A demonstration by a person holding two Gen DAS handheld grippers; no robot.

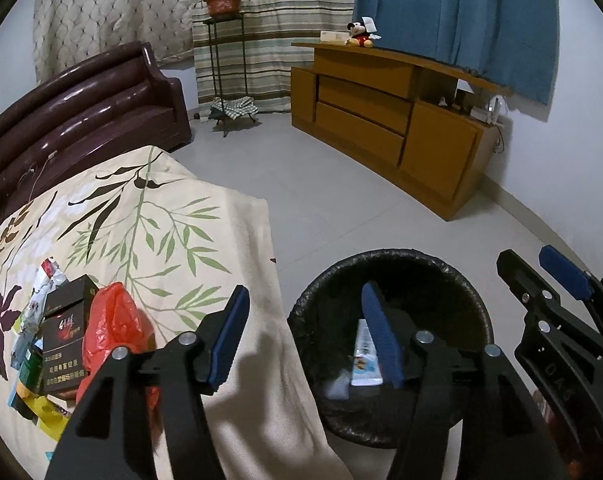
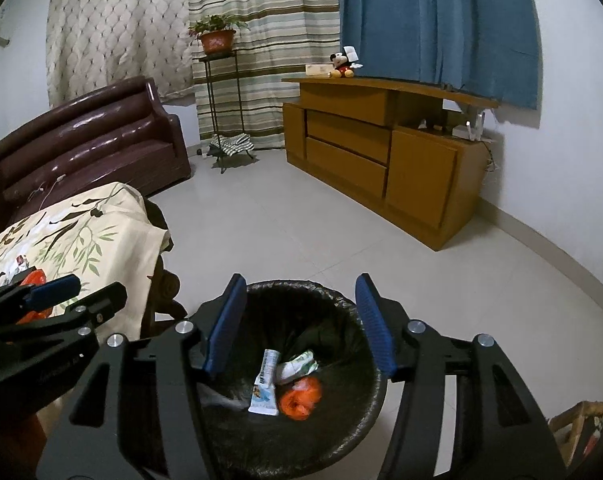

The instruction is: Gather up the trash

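The trash is lying in two places. A part of it is being kept in the black trash bin (image 2: 301,380), which is standing on the tiled floor (image 2: 301,232) and is lined with a black bag: a white and blue tube (image 2: 266,384), a crumpled white and green wrapper (image 2: 299,366) and a small orange plastic piece (image 2: 301,398) are resting together at its bottom. The rest is lying on the worktop (image 1: 161,232), which is covered by a cream cloth with a leaf pattern, just beside the bin. There a red plastic bag (image 1: 113,328) is touching a black cigarette box (image 1: 67,340), and other small wrappers (image 1: 33,320) are piled behind them; what they are cannot be told clearly, perhaps paper packets.

The left claw (image 1: 305,336) is being held wide open with nothing between its blue pads, one finger over the cloth edge and the other over the bin. The right claw (image 2: 301,320) is also being held wide open and empty, directly above the bin opening.

Farther away, a dark brown sofa (image 2: 89,144) is standing by the curtains, a potted plant (image 2: 216,38) is placed on a thin metal stand, and a wooden cabinet (image 2: 381,152) is carrying a plush toy (image 2: 343,66).
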